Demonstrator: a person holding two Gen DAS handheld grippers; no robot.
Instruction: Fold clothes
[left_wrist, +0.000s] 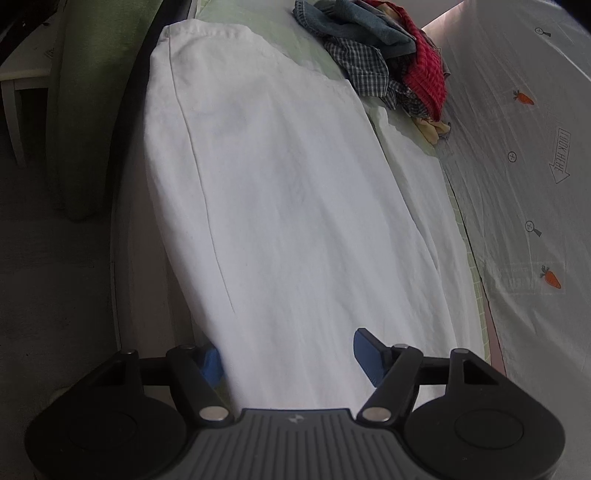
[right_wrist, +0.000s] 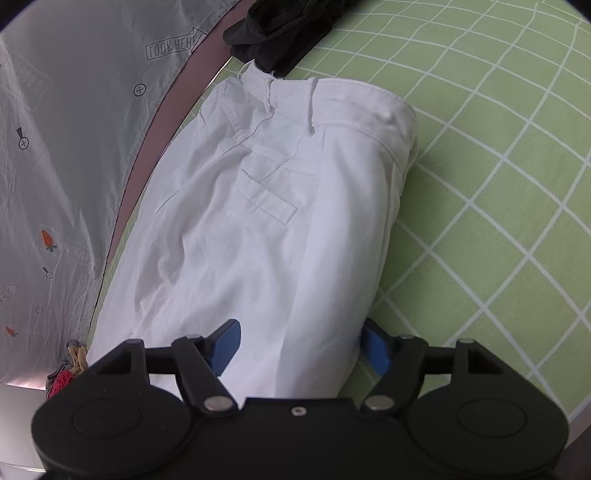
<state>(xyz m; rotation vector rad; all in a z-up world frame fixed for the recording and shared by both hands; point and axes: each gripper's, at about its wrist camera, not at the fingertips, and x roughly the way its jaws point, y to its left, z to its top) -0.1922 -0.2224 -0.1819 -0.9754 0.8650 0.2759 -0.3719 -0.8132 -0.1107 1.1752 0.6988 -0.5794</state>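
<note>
White cotton trousers (right_wrist: 280, 206) on green checked sheet (right_wrist: 498, 184), soft and limp, best pinched at waistband; left gripper (left_wrist: 291, 360) and right gripper (right_wrist: 301, 349) both spread, straddling cloth.

White trousers (right_wrist: 280, 221) lie flat ahead of the right gripper, folded lengthwise, waistband with belt loops at the far end, a welt pocket facing up. Ahead of the left gripper the legs (left_wrist: 280, 206) stretch away. A heap of unfolded clothes (left_wrist: 384, 48) lies beyond, to the right.
</note>
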